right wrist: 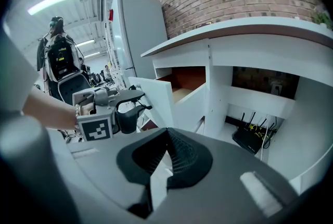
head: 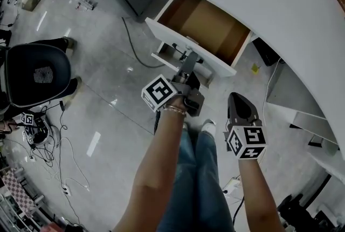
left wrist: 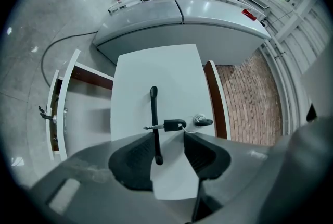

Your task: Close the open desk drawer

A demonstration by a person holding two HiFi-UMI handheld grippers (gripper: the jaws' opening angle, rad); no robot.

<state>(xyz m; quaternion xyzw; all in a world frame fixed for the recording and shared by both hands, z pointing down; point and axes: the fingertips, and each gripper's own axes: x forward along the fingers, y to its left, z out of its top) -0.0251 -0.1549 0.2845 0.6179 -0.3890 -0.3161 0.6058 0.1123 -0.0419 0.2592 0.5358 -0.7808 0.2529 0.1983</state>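
The white desk point(head: 269, 4) has its top drawer point(head: 207, 23) pulled out, showing a brown inside. My left gripper point(head: 187, 65) is right at the drawer front point(head: 183, 42). In the left gripper view it point(left wrist: 166, 139) stands open. The lower end of the black handle point(left wrist: 153, 113) lies between the jaws, and a key point(left wrist: 174, 125) sits in the lock beside it. My right gripper point(head: 240, 107) hangs back near the person's feet, apart from the drawer. Its pads point(right wrist: 179, 158) meet at the tips with nothing held. The right gripper view shows the drawer front point(right wrist: 156, 95) and the left gripper point(right wrist: 125, 108).
A lower white panel point(head: 167, 58) also juts out below the drawer. A black office chair point(head: 38, 72) and loose cables point(head: 54, 139) are on the floor to the left. A router point(right wrist: 250, 137) sits under the desk. The person's legs point(head: 199, 171) are below.
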